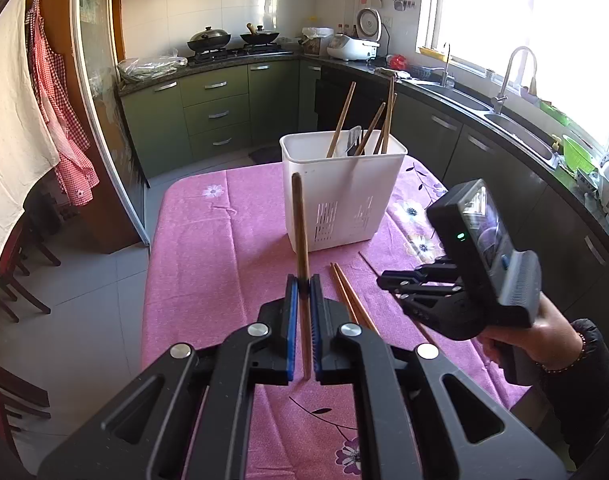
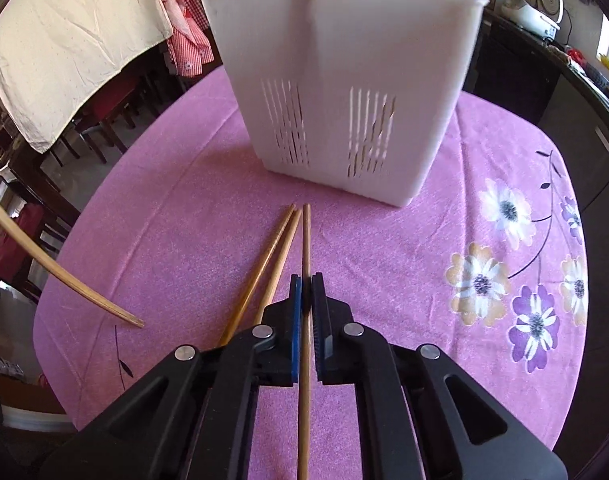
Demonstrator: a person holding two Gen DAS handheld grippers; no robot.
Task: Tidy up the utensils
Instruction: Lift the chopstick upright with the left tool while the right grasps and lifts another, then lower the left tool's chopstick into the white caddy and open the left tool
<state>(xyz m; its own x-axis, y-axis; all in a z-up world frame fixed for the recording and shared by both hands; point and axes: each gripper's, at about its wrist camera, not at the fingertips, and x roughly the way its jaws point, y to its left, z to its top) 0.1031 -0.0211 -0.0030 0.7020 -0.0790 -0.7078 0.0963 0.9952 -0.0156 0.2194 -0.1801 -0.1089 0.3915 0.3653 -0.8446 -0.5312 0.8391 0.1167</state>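
Observation:
A white slotted utensil holder [image 1: 344, 188] stands on the pink tablecloth, with several wooden chopsticks [image 1: 342, 118] leaning in it. It also shows in the right wrist view [image 2: 340, 92]. My left gripper [image 1: 303, 284] is shut on a wooden chopstick [image 1: 298, 220], held above the table and pointing toward the holder. My right gripper [image 2: 306, 284] is shut on another chopstick [image 2: 305, 240], low over the cloth. It shows from the side in the left wrist view [image 1: 388, 280]. Two loose chopsticks [image 2: 268, 264] lie on the cloth just left of the right gripper.
The table's pink flowered cloth [image 2: 484, 280] ends at rounded edges. Dark chairs [image 2: 104, 120] stand at the far left. Green kitchen cabinets [image 1: 216, 116], a stove with pans [image 1: 232, 38] and a sink counter [image 1: 504, 120] lie beyond the table.

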